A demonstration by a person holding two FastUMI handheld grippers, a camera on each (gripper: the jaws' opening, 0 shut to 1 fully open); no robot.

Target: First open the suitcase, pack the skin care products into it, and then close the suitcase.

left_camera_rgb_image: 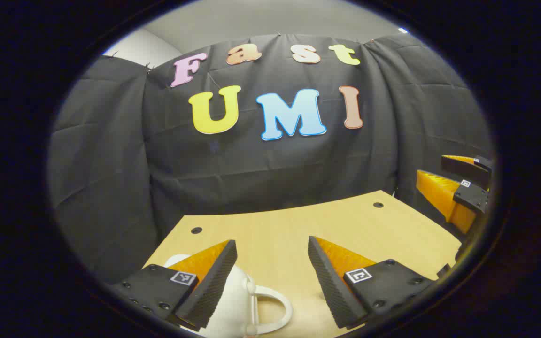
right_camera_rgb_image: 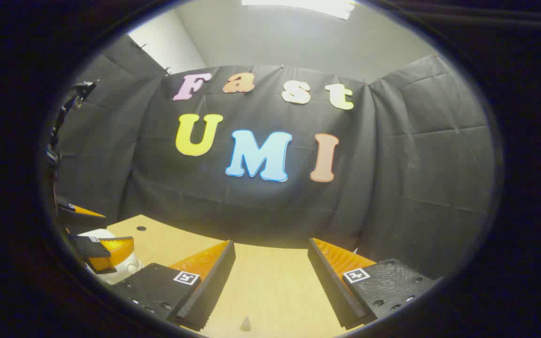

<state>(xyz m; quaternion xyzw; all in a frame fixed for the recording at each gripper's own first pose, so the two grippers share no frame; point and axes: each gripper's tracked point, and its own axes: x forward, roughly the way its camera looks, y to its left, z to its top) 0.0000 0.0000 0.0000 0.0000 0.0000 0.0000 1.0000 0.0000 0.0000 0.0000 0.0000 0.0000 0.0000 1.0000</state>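
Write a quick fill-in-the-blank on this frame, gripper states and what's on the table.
1. In the left gripper view, the left gripper has its fingers ____, with nothing between them.
2. The white object with a loop handle sits on the ____ table.
3. In the right gripper view, the right gripper is ____, with bare tabletop between its fingers.
4. Behind the table hangs a ____ cloth wall.

Missing words: open; wooden; open; black
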